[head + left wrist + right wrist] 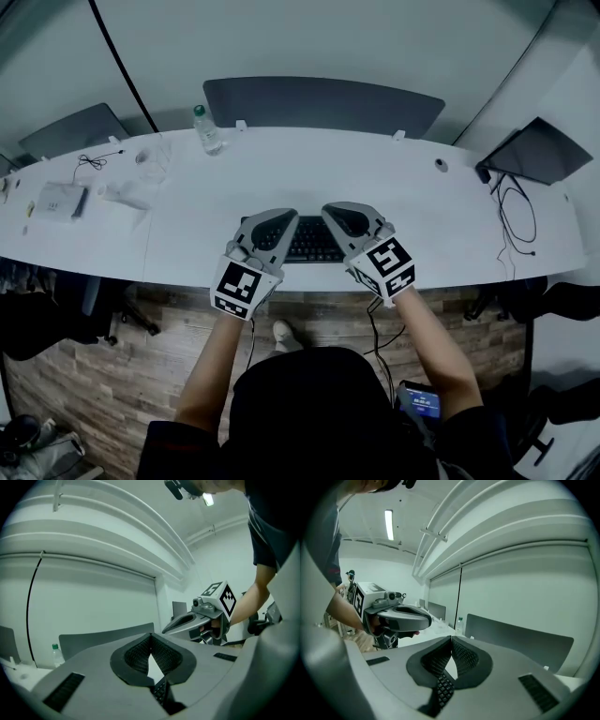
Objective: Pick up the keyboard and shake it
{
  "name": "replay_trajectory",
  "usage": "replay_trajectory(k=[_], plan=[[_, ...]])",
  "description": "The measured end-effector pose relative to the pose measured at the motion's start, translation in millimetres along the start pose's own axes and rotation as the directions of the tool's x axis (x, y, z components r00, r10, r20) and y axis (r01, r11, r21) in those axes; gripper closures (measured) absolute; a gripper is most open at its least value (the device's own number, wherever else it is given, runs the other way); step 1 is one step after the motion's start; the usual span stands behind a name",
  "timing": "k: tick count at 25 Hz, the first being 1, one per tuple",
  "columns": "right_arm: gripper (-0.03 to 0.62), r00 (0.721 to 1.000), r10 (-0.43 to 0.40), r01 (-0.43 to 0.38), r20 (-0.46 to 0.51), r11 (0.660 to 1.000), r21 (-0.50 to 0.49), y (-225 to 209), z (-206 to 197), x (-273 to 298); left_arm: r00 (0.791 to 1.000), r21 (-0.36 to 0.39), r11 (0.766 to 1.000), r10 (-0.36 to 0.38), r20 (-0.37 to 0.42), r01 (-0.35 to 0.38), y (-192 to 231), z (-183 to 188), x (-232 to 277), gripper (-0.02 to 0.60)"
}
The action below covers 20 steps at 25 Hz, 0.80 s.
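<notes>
Over the near edge of the white desk (187, 234): black keyboard (314, 242) pinched at both ends.

Going left to right, a white box (61, 200) and a clear bottle (208, 129) sit further back on the desk, well apart from the action. Next is the left gripper (281, 223), jaws squeezed almost together on the keyboard's left end, with keys poking out between its ribbed pads. The keyboard spans the gap between the two grippers, right in front of the person. Same deal with the right gripper (339, 217), clamped tight on the right end. Far right there's a dark panel (539, 150) with cables (514, 211) looping below it.
</notes>
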State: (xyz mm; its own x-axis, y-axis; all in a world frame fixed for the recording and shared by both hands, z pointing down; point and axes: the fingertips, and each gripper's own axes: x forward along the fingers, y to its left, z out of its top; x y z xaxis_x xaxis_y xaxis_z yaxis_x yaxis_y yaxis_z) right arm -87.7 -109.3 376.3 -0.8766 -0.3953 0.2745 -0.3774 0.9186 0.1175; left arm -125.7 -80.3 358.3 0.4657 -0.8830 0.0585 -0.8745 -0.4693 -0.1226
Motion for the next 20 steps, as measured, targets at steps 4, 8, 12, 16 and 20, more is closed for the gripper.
replay_trajectory(k=[4, 8, 12, 16, 20], plan=[[0.574, 0.999, 0.003, -0.004, 0.049, 1.0, 0.019, 5.7, 10.1, -26.9, 0.999, -0.014, 0.999, 0.045, 0.007, -0.045, -21.7, 9.9, -4.1, 0.566], [0.574, 0.996, 0.009, -0.012, 0.091, 0.999, 0.029, 13.0, 16.9, -56.8, 0.995, -0.039, 0.995, 0.094, 0.022, -0.093, -46.4, 24.1, -8.8, 0.566], [0.574, 0.993, 0.017, -0.023, 0.119, 0.998, 0.052, 22.0, 19.2, -85.9, 0.992, -0.028, 0.993, 0.118, 0.042, -0.117, -72.5, 35.6, -16.2, 0.566], [0.574, 0.99, 0.024, -0.032, 0.141, 0.998, 0.057, 31.9, 19.9, -108.7, 0.992, -0.025, 0.993, 0.119, 0.036, -0.118, -99.5, 45.6, -23.3, 0.566], [0.574, 0.989, 0.036, -0.045, 0.146, 0.997, 0.06, 43.7, 12.7, -127.9, 0.991, -0.014, 0.992, 0.128, 0.027, -0.128, -123.0, 48.0, -31.0, 0.566]])
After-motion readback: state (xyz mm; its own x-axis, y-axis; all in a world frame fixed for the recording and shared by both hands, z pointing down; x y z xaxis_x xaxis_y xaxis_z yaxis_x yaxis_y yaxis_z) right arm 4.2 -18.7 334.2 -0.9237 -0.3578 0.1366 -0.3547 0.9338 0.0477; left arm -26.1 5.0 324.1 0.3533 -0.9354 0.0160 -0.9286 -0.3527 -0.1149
